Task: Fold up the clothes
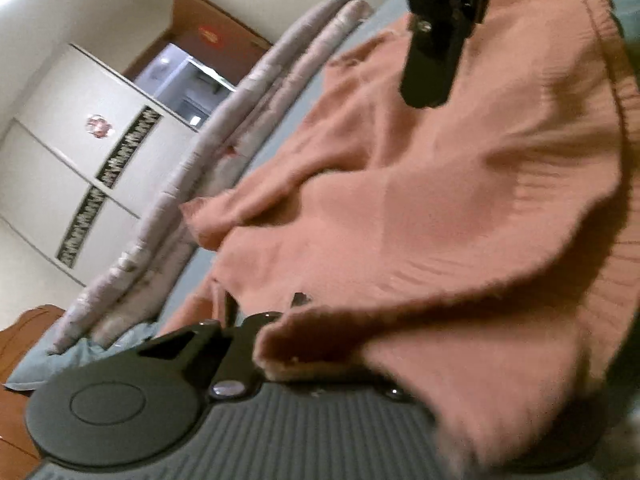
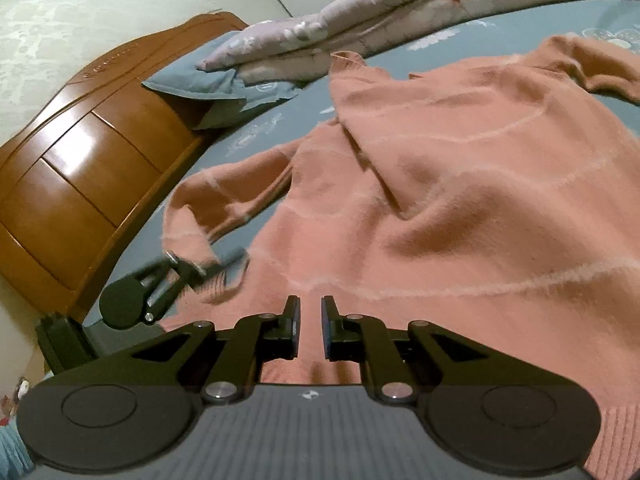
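A salmon-pink knit sweater (image 2: 460, 200) with faint pale stripes lies spread on the blue-grey bed sheet (image 2: 256, 136). My right gripper (image 2: 311, 328) hovers low over its lower body, jaws a narrow slit apart with a ridge of the knit between the pads. In the left wrist view the right gripper (image 1: 424, 92) shows as one dark shape above the sweater (image 1: 460, 208). My left gripper (image 2: 216, 268) is shut on the cuff of the near sleeve (image 2: 200, 208). In its own view the left gripper (image 1: 264, 308) has its fingertips buried under the draped knit.
A folded pinkish quilt (image 2: 400, 20) lies along the bed's far side, with a blue pillow (image 2: 208, 84) beside it. The wooden bed end (image 2: 80, 160) rises at the left. A white wardrobe (image 1: 80, 140) with a cardboard box (image 1: 216, 32) on top stands behind.
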